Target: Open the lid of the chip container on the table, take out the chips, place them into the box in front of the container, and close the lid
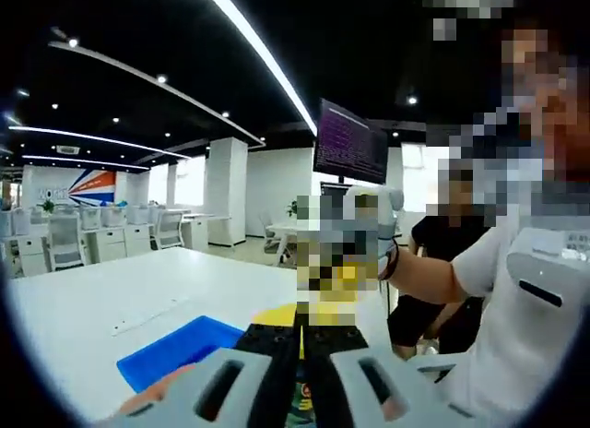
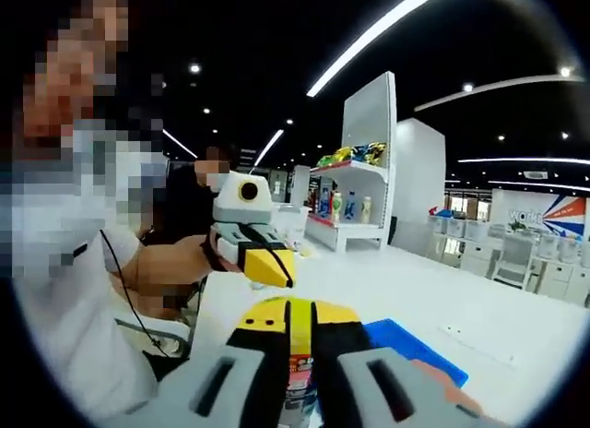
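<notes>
Left gripper view: the left gripper [image 1: 302, 354] is sitting clamped, jaws pressed on the chip container [image 1: 301, 402] between them; blue box [image 1: 181, 350] just left.

Right gripper view: the right gripper [image 2: 293, 354] is pinching the yellow lid [image 2: 288, 310]; box beyond, right.

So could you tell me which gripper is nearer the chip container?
Right. The right gripper seems to have its jaws shut on the chip container; the left gripper is held up beyond it, clearly apart.
</notes>
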The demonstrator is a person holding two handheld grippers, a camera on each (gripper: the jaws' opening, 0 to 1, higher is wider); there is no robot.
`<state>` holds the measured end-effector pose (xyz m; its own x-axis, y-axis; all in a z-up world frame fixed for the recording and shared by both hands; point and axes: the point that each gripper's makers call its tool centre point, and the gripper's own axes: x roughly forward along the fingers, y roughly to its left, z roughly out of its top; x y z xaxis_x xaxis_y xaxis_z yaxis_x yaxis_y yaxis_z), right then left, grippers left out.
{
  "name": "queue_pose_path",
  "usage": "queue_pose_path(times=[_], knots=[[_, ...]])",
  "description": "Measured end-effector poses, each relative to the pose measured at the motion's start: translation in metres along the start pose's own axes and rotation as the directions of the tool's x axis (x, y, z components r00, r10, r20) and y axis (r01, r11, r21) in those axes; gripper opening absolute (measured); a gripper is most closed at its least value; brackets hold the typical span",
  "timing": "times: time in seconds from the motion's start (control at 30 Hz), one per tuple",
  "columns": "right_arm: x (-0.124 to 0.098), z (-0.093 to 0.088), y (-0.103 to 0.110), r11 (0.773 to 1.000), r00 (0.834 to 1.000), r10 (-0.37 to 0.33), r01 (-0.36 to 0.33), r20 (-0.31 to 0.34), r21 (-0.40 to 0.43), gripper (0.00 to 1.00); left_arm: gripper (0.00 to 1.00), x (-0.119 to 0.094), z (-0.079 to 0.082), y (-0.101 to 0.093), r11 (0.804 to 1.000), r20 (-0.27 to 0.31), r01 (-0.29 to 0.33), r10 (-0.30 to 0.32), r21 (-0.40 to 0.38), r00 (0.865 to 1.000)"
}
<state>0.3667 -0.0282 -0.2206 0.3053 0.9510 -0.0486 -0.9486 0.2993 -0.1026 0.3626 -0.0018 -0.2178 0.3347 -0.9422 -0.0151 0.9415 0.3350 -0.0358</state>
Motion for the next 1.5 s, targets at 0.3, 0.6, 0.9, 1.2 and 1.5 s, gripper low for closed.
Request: queue_pose_path(times=[0.3,0.6,0.9,1.2,1.5], knots=[[0.005,-0.003,0.001,0.999,1.0,0.002,-0.001,-0.018,0.041,0.02,0.02,0.004,-0.003,-0.002,1.0,-0.028,0.004,-0.004,-0.004,1.0],[0.008,-0.007,0.0,0.999,0.999,-0.004,0.006,-0.047,0.054,0.02,0.02,0.009,-0.01,-0.003,1.0,-0.059,0.015,-0.015,-0.004,0.998],[0.009,-0.016,0.003,0.996,0.996,0.022,-0.014,-0.092,0.09,0.02,0.02,0.013,-0.017,-0.006,0.999,-0.108,0.04,-0.041,-0.016,0.993],[0.01,-0.018,0.005,0.996,0.991,0.019,-0.008,-0.131,0.084,0.01,0.01,0.016,-0.02,-0.01,0.998,-0.162,0.053,-0.058,-0.034,0.985],[0.008,-0.023,0.004,0.993,0.99,0.014,0.002,-0.141,0.115,0.0,0.01,0.016,-0.022,-0.011,0.998,-0.158,0.064,-0.065,-0.01,0.985]])
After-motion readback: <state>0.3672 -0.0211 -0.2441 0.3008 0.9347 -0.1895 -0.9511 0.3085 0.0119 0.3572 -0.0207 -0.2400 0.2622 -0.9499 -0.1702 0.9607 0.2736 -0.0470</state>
